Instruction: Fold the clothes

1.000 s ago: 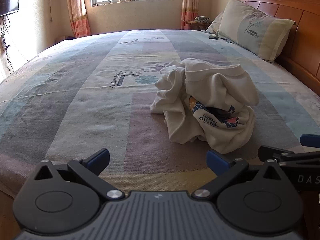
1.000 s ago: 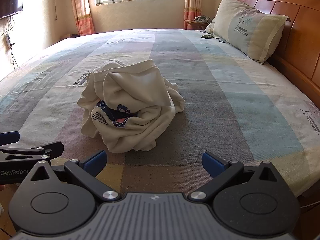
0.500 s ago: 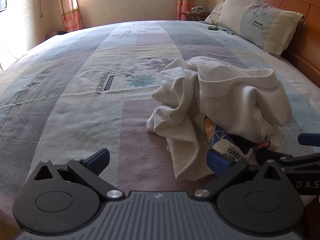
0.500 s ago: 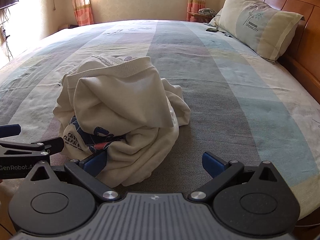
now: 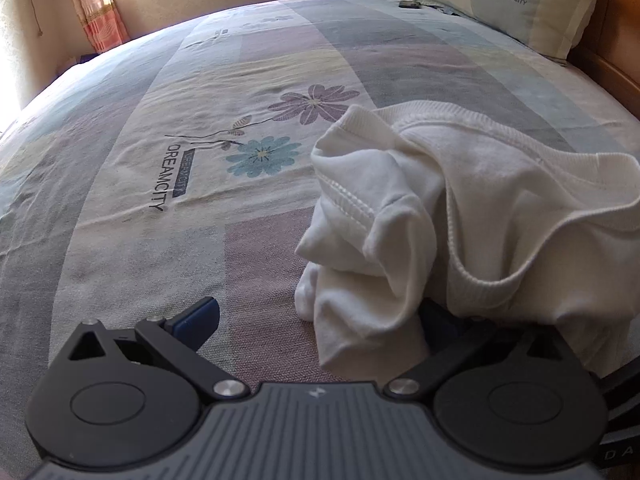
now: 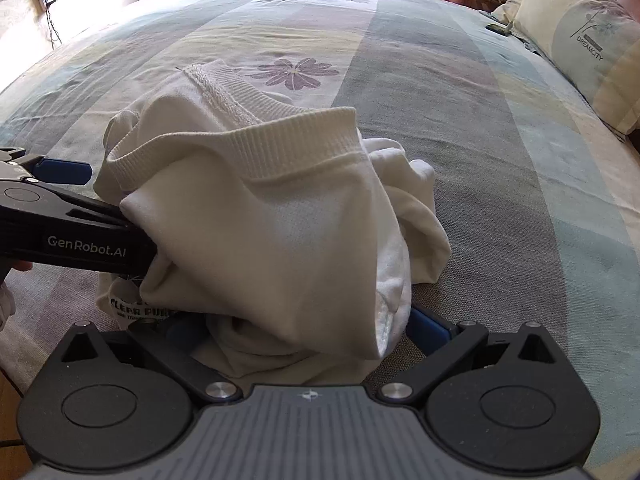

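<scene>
A crumpled white sweatshirt [image 5: 472, 208] with ribbed hems lies on the patchwork bedsheet [image 5: 160, 168]. Printed lettering shows at its lower left in the right wrist view. My left gripper [image 5: 320, 320] is open. Its left pad [image 5: 198, 318] is bare on the sheet, and its right finger is hidden under a hanging fold. My right gripper [image 6: 308, 332] is open too, with the sweatshirt [image 6: 272, 220] bulging between its fingers and partly covering both pads. The left gripper [image 6: 112, 212] enters that view from the left, its lower finger pushed into the cloth.
A pillow [image 5: 520, 0] leans on the wooden headboard [image 5: 608, 68] at the far right, with a small dark object [image 5: 408, 4] beside it. Curtains and a wall stand behind the bed. The bed's near edge and the floor [image 6: 6, 396] show at the lower left.
Both grippers have moved forward and low onto the bed, right up to the sweatshirt. The cloth now lies between the right gripper's fingers and over the left gripper's right finger.
</scene>
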The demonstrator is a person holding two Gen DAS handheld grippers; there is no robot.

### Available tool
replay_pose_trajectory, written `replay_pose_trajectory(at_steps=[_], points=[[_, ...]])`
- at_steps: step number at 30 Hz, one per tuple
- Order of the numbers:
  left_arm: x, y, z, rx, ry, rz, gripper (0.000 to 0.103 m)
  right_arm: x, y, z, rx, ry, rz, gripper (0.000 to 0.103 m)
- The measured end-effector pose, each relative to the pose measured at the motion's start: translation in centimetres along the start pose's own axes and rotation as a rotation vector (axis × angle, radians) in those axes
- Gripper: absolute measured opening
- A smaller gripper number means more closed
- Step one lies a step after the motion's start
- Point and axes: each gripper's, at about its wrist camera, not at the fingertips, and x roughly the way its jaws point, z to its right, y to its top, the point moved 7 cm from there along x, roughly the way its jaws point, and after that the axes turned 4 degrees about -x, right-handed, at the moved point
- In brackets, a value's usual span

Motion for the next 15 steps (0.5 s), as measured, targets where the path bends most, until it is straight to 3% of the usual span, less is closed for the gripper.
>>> replay_pose_trajectory(at_steps=[7,11,15], points=[[0.9,-0.5,-1.0,0.005,-0.105,0.007,0.103,0.7,-0.7,-0.2,-0.041,0.038,-0.005,0.103],[0.5,0.2,-1.7,0.024,-0.146,-0.025,0.102,0.4,0.0,-0.7,-0.063,-0.008,-0.064,0.103],[-1.7,1.9,-2.8,0.083,-0.193,0.044,0.102,-1.5,1.1,-1.0,-0.048,-0.06,-0.087,0.103]])
